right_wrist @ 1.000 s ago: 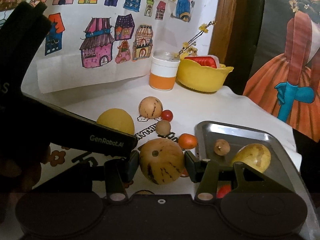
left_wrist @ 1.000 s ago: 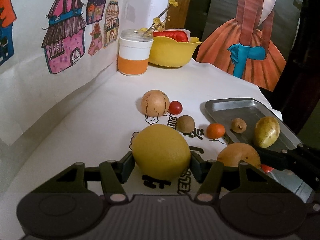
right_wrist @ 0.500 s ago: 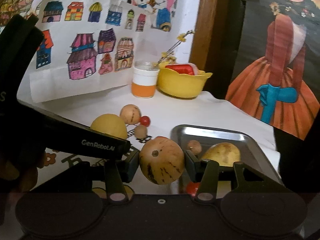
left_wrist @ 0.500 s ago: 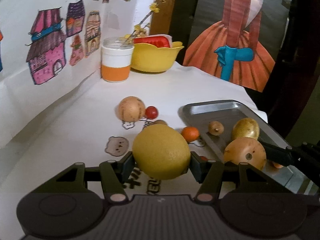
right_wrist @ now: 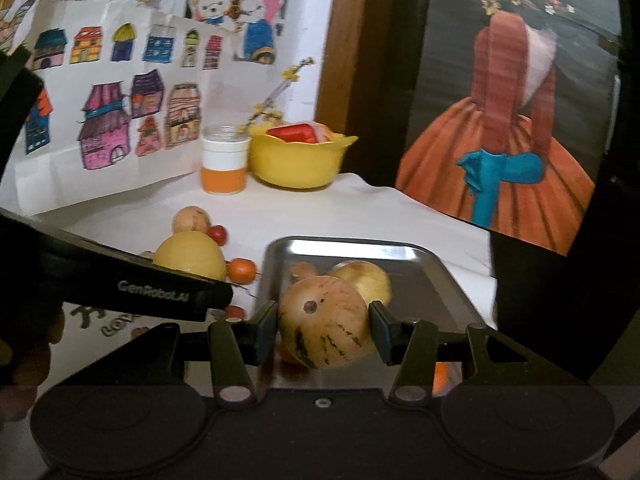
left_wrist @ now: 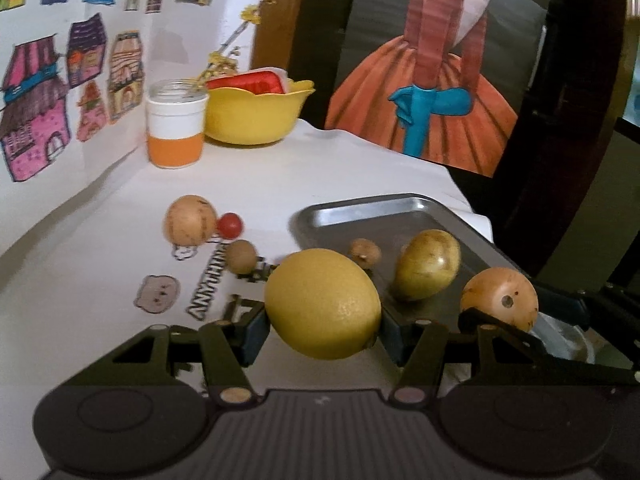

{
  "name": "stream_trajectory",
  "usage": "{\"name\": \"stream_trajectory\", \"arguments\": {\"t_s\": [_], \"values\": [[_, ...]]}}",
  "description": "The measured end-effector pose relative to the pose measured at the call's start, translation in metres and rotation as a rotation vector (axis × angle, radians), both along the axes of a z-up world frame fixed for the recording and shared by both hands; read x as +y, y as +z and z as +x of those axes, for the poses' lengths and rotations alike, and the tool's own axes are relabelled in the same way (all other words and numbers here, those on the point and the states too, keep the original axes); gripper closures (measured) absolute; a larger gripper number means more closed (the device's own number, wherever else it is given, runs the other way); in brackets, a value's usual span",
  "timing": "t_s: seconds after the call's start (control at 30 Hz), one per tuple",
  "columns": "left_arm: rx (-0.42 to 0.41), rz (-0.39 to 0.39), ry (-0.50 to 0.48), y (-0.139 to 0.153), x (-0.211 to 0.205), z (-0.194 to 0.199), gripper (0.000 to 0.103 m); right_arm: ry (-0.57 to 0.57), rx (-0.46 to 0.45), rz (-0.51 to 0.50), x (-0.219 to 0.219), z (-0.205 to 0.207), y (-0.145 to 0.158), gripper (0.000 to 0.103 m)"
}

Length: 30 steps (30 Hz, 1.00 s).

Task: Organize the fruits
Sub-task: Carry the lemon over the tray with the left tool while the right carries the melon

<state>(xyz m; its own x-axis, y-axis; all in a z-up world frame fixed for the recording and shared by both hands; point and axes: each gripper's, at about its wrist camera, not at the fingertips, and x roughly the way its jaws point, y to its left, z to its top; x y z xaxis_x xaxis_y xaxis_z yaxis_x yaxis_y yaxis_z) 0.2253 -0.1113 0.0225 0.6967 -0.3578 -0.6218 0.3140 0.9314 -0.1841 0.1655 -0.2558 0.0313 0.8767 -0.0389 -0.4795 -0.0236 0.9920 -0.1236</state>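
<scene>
My left gripper is shut on a big yellow lemon, held in the air near the metal tray's near left corner. My right gripper is shut on a round tan fruit with dark streaks, held over the tray. That fruit also shows in the left wrist view. In the tray lie a yellow-green oval fruit and a small brown fruit. On the cloth remain a tan round fruit, a red cherry tomato, a small brown fruit and a small orange fruit.
A white-and-orange jar and a yellow bowl with a red item stand at the back by the wall of drawings. The table's right edge drops off just past the tray. A poster of a figure in an orange dress hangs behind.
Both grippers have risen and moved right toward the tray, each still holding its fruit. The streaked fruit now hangs over the tray instead of over the cloth.
</scene>
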Motion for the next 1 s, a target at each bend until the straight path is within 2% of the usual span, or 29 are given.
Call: {"name": "stream_trajectory", "arguments": {"t_s": [0.37, 1.0], "values": [[0.01, -0.014, -0.049, -0.001, -0.026, -0.014, 0.04, -0.072, 0.017, 0.003, -0.032, -0.016, -0.005, 0.052], [0.028, -0.024, -0.132, -0.004, -0.054, -0.034, 0.04, -0.13, 0.04, 0.034, -0.059, -0.032, -0.013, 0.052]]}}
